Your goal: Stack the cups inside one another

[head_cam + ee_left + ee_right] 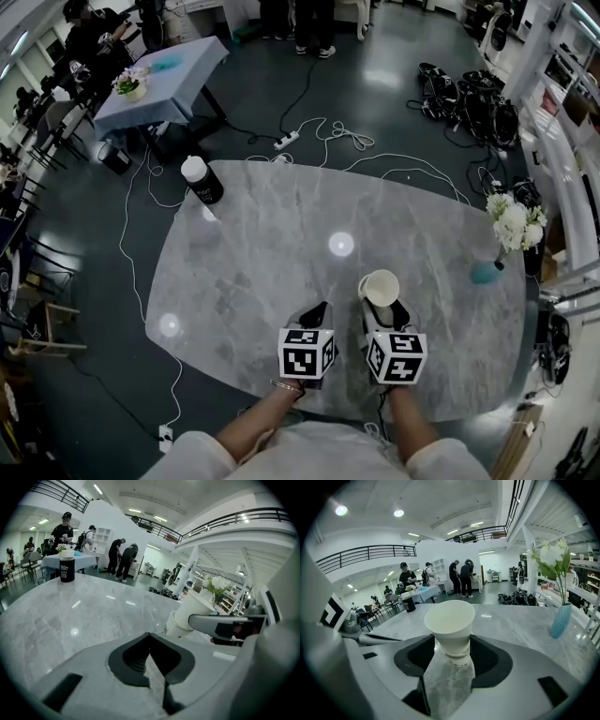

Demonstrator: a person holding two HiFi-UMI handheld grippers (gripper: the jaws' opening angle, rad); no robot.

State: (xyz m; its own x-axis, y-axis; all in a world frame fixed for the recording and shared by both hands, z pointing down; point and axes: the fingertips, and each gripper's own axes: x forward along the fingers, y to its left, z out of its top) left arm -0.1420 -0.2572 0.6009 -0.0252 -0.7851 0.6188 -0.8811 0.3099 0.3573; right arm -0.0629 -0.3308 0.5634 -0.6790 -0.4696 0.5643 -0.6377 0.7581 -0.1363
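Head view: both tools sit low over the near edge of the grey marble table (253, 262). The right gripper (382, 305) carries the nested paper cups (379, 286), which are tilted so the open mouth faces up and away from the person. The left gripper (319, 307) is just beside it, to the left. A black bottle (201, 180) with a white cap stands at the far left edge, and white flowers (512, 225) stand at the right edge.

Left gripper view: the dark pads meet at their tips with nothing between them – pressed together and empty. The cups (185, 616) lean at the right, with the other tool's finger clamped across them. Whether their base touches the table cannot be told.

Right gripper view: the jaws pinch the cups (449, 620) from both sides – low on the stack, where the nested rims show. A blue vase (560, 619) stands to the right.
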